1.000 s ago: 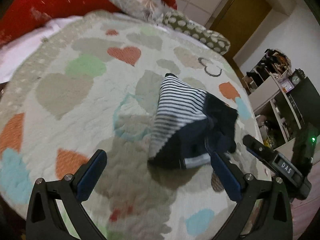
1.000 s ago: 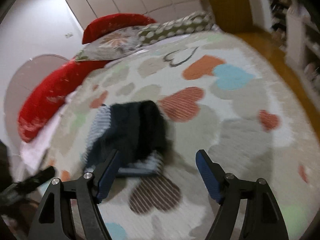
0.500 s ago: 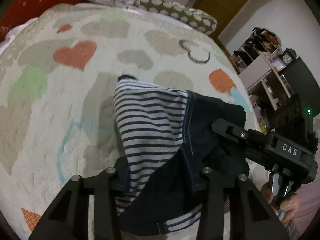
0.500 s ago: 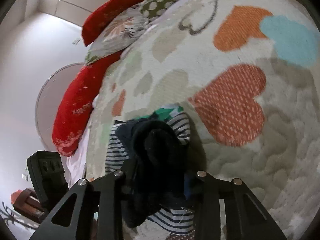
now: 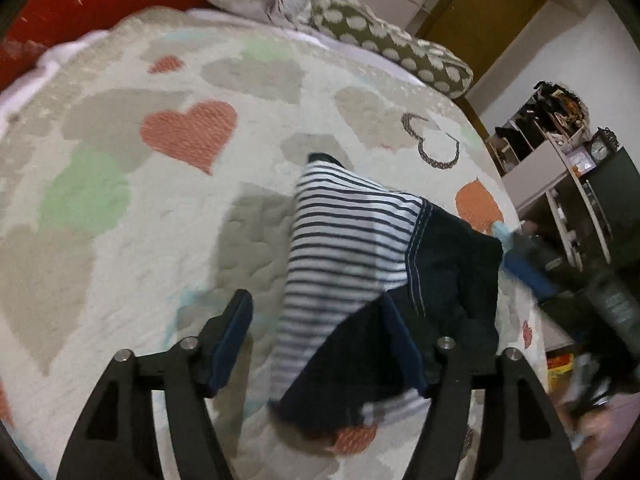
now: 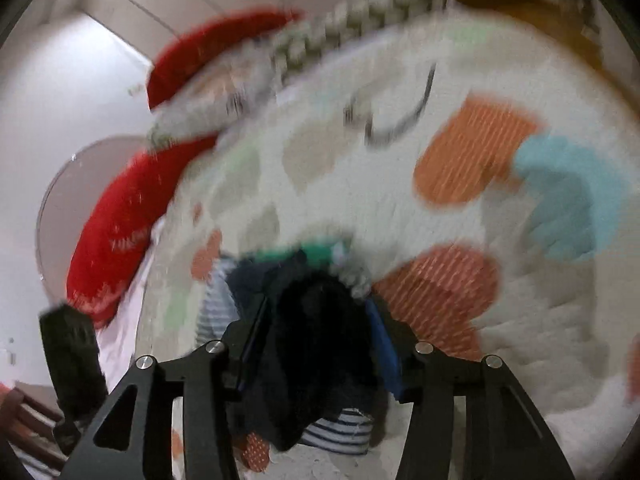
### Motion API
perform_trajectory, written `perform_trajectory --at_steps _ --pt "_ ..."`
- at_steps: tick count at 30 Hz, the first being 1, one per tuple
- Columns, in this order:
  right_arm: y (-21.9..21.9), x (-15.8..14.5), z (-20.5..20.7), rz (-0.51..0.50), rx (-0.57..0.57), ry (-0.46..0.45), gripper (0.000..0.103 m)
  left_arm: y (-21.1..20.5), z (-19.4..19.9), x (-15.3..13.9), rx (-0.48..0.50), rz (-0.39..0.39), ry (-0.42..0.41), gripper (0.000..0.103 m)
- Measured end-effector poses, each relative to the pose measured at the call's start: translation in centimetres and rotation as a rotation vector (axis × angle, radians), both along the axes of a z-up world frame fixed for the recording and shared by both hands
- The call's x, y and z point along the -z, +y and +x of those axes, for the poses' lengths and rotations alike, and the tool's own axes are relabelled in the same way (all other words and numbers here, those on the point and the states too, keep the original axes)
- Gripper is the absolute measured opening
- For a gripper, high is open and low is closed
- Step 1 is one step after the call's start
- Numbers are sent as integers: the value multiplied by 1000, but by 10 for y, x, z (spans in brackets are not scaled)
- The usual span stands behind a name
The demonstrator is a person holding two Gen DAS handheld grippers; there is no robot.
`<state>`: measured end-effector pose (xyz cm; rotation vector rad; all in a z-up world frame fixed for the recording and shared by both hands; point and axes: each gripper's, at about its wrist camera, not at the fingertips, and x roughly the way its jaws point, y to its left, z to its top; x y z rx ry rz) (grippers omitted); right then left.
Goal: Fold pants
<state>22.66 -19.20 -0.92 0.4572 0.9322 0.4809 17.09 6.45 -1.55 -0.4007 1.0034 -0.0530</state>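
**Between Two Sets of Fingers, a Half-Folded Bundle**

On the bed, over the heart-print quilt [image 5: 120, 208], lies the pants [image 5: 384, 264], bunched in a striped and navy heap. Left gripper [image 5: 320, 344] spread open, one finger [image 5: 234, 336] on bare quilt to the side, the other partly under the navy cloth. Right gripper [image 6: 312, 340] part-closed around dark fabric, though too blurred to confirm a firm pinch. Likely risks: cloth snagging on the open left finger and dragging the fold apart; a loose right-side hold letting the layers slip and slump crooked.
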Motion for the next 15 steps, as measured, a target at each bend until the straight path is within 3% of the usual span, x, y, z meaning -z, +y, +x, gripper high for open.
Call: perform_trajectory --at_steps 3,5,8,10,12,15 --pt "-1 -34 -18 68 -45 -101 56 2 -20 -10 -38 34 -37 77" --pt "11 -39 -25 131 -132 -98 56 4 -34 -15 -59 49 -51 77" --pt "23 -12 -33 202 -218 -13 56 5 -55 -19 -88 75 -74 77" --pt "22 17 -37 166 -183 46 55 3 -65 -19 -93 109 -80 77" --pt "12 44 -34 180 -121 103 49 0 -75 -20 -96 151 -89 77" --pt "-4 34 -44 208 -65 67 49 -5 -87 -23 -102 184 -102 77"
